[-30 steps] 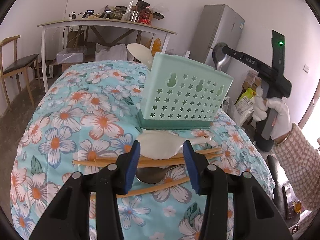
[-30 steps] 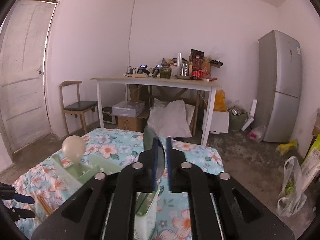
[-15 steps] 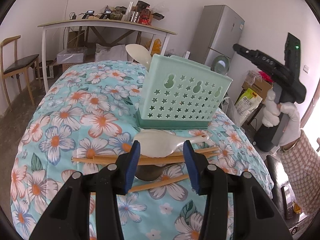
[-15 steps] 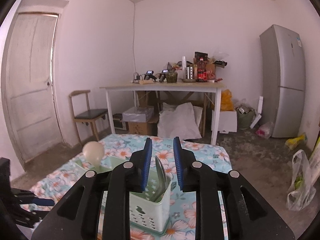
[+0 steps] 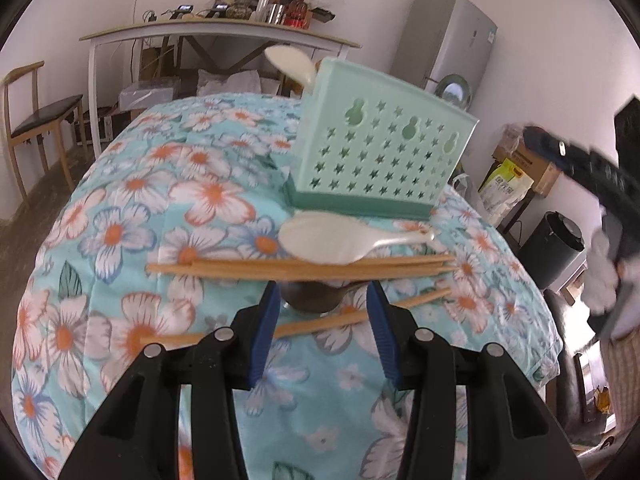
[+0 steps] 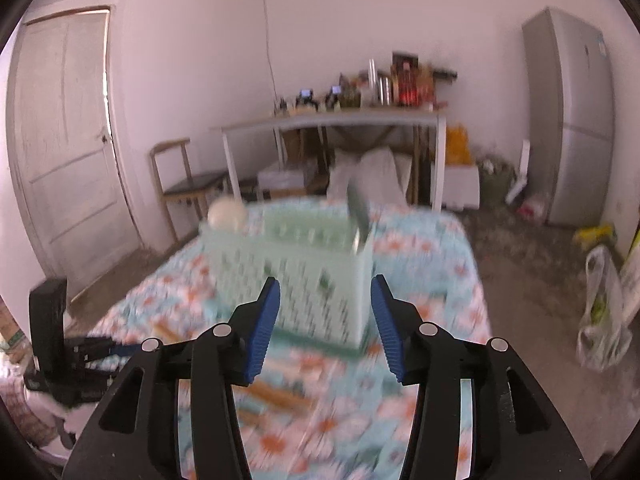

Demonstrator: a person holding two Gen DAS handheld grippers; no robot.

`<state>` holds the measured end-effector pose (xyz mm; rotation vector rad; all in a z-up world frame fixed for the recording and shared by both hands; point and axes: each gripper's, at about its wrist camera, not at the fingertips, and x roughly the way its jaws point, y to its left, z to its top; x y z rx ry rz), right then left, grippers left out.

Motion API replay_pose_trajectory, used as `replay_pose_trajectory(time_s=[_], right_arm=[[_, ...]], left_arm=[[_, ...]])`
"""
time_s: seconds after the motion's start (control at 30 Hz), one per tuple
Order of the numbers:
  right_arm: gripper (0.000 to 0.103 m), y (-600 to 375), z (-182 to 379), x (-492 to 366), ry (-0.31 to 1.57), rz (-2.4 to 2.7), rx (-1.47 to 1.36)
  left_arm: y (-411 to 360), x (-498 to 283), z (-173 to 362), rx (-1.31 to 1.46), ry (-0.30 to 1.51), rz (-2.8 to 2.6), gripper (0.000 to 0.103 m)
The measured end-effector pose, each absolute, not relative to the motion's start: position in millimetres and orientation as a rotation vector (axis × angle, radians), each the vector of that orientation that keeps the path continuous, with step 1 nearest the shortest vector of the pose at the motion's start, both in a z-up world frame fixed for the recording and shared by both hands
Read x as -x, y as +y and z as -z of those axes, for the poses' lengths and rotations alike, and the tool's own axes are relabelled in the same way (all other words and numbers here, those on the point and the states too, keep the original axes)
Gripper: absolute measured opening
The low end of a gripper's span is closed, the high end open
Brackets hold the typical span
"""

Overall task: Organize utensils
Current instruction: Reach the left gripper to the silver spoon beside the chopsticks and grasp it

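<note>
A mint green utensil holder (image 5: 380, 156) stands on the floral tablecloth (image 5: 132, 208). A white spoon (image 5: 292, 66) and a metal spoon (image 5: 454, 90) stand in it; the metal spoon also shows in the right wrist view (image 6: 358, 216). In front of it lie a white rice spoon (image 5: 332, 240), wooden chopsticks (image 5: 300, 270) and a dark metal spoon (image 5: 316, 300). My left gripper (image 5: 323, 332) is open and empty, just above the dark spoon. My right gripper (image 6: 325, 320) is open and empty, drawn back from the holder (image 6: 296, 276).
A white side table (image 5: 224, 36) with bottles and clutter stands behind, a wooden chair (image 5: 36, 120) at the left, a grey fridge (image 5: 452, 40) at the right. Boxes and bags lie on the floor. The table edge drops off at right.
My right gripper opened and let go of the metal spoon, which now stands in the holder, then drew back and down. My left gripper moved slightly toward the utensils on the cloth.
</note>
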<state>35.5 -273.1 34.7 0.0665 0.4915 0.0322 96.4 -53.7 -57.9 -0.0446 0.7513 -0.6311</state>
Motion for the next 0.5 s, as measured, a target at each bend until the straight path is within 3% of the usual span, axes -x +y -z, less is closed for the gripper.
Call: replay_pose_trajectory(time_s=[0.23, 0.5], right_arm=[[0.046, -251, 15, -38, 0.618, -0.067, -0.175], [0.046, -247, 24, -33, 0.625, -0.092, -0.212]], left_arm=[[-48, -105, 58, 0.12, 0.79, 0.633, 0.043], [-50, -136, 73, 0.218, 0.936, 0.607, 0.043]])
